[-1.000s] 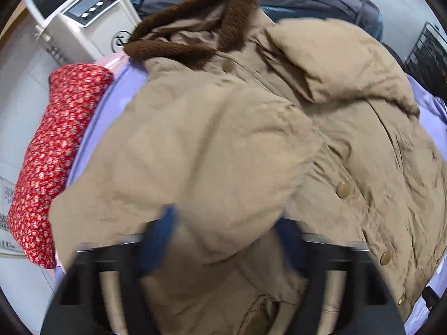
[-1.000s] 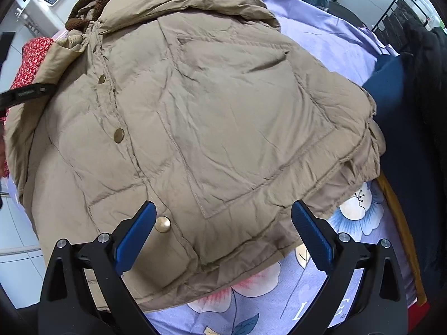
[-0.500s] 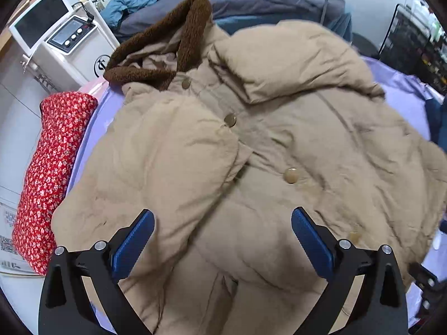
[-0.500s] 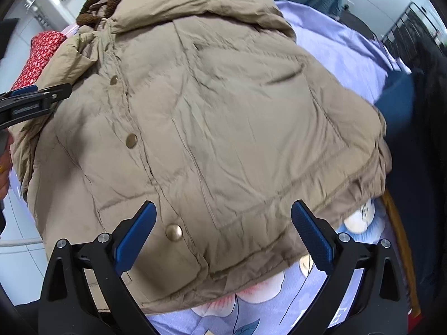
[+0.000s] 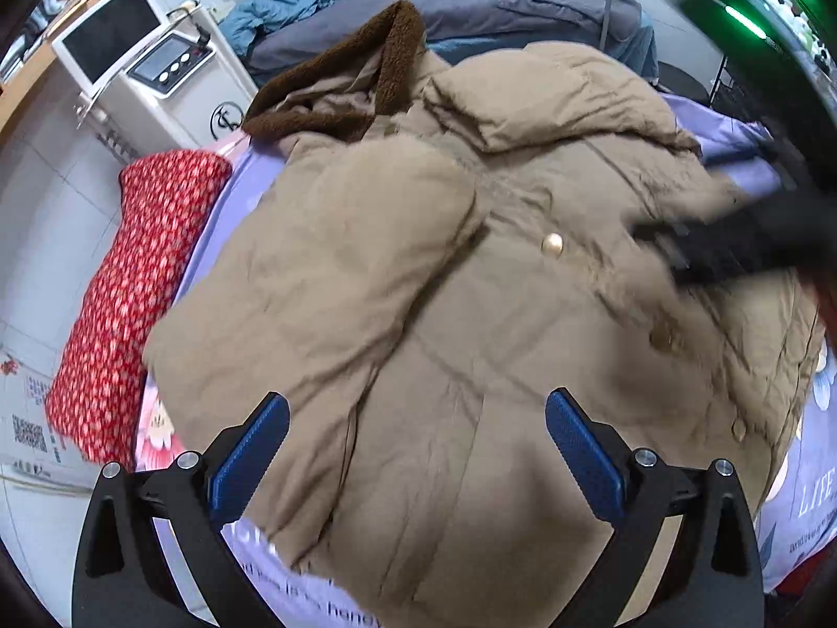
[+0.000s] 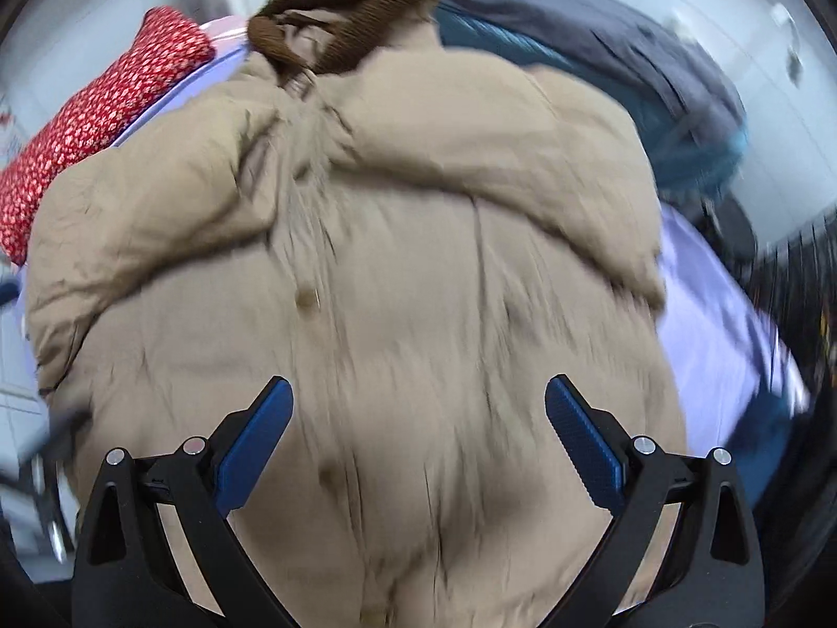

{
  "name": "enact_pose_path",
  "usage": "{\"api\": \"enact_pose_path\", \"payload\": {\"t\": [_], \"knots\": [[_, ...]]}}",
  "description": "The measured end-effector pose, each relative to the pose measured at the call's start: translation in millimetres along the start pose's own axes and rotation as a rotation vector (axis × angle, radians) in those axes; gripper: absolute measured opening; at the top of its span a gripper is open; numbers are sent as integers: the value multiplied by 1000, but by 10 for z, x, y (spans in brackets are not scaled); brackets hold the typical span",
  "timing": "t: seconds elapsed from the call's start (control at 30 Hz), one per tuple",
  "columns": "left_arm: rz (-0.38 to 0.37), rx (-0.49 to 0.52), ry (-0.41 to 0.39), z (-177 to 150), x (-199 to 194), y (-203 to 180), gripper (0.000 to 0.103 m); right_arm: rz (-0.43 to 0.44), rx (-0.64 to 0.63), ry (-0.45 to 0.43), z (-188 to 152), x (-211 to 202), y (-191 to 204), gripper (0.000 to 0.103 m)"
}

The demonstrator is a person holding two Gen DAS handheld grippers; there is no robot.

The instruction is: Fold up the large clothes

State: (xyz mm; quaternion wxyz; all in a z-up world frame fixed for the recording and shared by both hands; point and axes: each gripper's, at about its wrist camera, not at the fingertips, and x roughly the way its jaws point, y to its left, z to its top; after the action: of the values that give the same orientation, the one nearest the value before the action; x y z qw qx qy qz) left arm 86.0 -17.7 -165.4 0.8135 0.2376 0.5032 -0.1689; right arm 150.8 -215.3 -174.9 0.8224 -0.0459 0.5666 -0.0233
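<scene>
- Left gripper: jaws just opened wide, released; tan sleeve no longer between pads, now folded across coat.
- Right gripper: released, unchanged; view now blurred, coat centre frame.

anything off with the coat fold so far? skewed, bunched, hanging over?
Nothing damaged. The tan coat lies buttoned side up on the lilac sheet with both sleeves folded in across the chest. The folded sleeves bulge and look uneven, and the brown fleece hood is still spread out, not tucked in.
</scene>
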Motion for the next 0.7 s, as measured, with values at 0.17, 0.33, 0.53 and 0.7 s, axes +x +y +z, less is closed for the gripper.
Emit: {"api": "enact_pose_path", "payload": {"t": [0.17, 0.33, 0.53, 0.7], "knots": [[18, -37, 30, -180, -34, 98, 96, -43, -66, -24, 518, 291, 216, 96], [21, -70, 43, -259, -59, 223, 96, -131, -133, 22, 843, 752, 371, 96], [32, -77, 50, -269, -23, 315, 96, -127, -83, 67, 852, 1128, 188, 80], [11, -53, 49, -226, 24, 302, 96, -77, -57, 34, 863, 950, 46, 9]]}}
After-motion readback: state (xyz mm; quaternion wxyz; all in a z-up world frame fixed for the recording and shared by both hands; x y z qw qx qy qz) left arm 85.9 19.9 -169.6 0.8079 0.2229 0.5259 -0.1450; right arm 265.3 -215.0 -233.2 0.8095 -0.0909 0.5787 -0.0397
